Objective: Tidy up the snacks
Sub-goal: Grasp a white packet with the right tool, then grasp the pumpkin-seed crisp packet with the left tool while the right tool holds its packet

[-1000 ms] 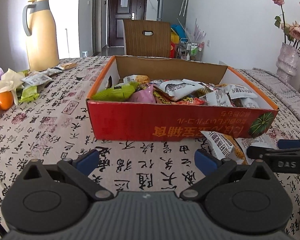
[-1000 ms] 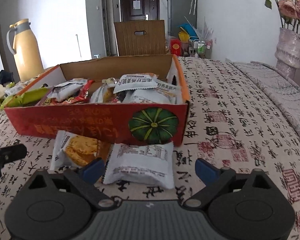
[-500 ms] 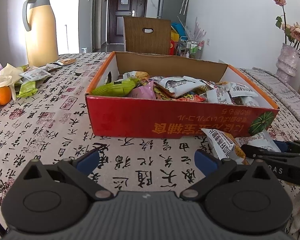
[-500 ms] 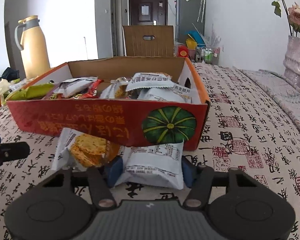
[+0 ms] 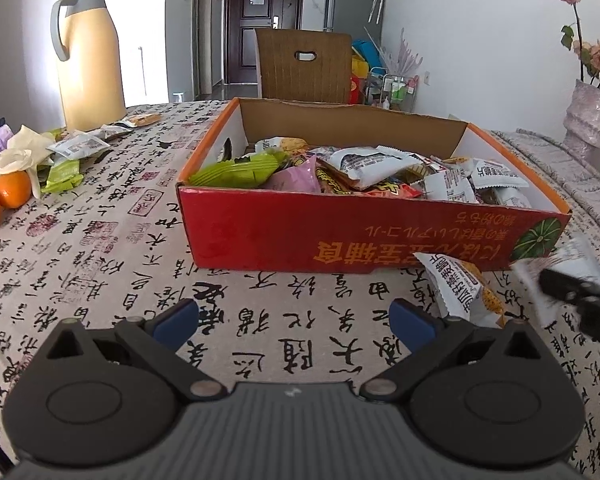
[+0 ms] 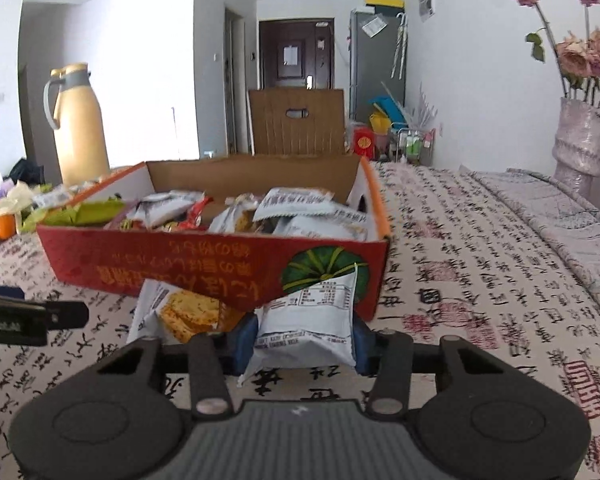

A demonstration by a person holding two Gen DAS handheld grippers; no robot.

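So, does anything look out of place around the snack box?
Yes. One cracker packet lies outside the red snack box, leaning on its front wall. More packets sit scattered by the yellow thermos. The right gripper is closing on a white packet.

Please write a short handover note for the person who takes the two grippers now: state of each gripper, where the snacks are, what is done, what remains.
Right gripper: jaws closing on the white snack packet, pads at both its sides, just in front of the red box.
Left gripper: open, holds nothing, over the tablecloth before the box.
Done: many packets already lie in the box.
Left: put the white packet in; then the cracker packet lying by the box front; then the loose packets near the yellow jug and the oranges.
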